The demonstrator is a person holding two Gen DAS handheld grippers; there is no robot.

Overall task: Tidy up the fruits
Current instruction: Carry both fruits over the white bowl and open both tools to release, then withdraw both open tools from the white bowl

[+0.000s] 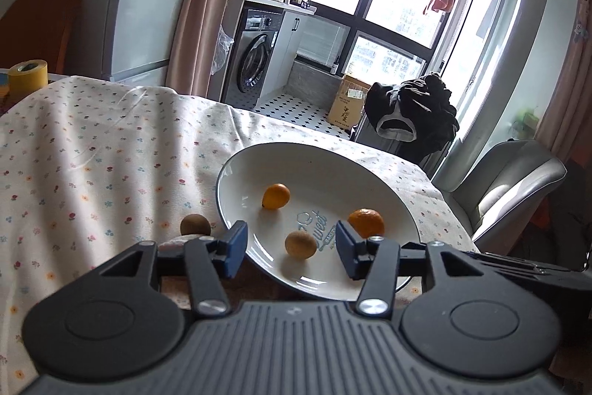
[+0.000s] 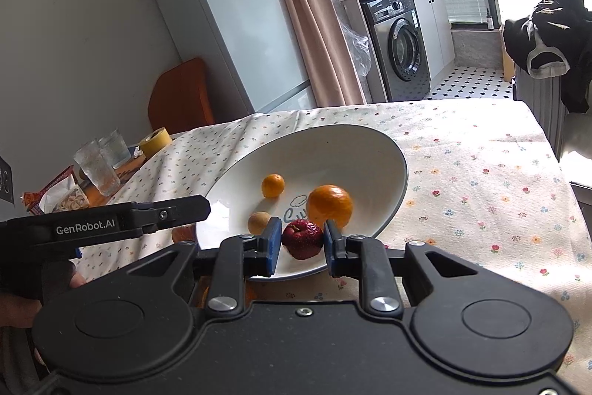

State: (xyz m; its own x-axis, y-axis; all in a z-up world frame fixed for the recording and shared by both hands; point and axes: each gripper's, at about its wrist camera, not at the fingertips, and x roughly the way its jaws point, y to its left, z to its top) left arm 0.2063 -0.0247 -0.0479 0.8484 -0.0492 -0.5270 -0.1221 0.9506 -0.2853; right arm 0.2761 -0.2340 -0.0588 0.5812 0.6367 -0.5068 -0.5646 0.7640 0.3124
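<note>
My right gripper (image 2: 299, 241) is clamped on a red apple (image 2: 302, 238), held over the near rim of the plate (image 2: 333, 143). Just beyond its fingers lie a big orange (image 2: 329, 204), a small orange (image 2: 273, 185) farther off, and a brown fruit (image 2: 258, 222) to the left, all in the plate. My left gripper (image 1: 292, 248) has its fingers apart and holds nothing; the brown fruit sits between them, and a second brown fruit (image 1: 195, 224) lies on the cloth (image 1: 92, 154) just left of its left finger.

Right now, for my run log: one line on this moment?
right claw: shut on red fruit over plate | left claw: open | brown fruit: on cloth
</note>
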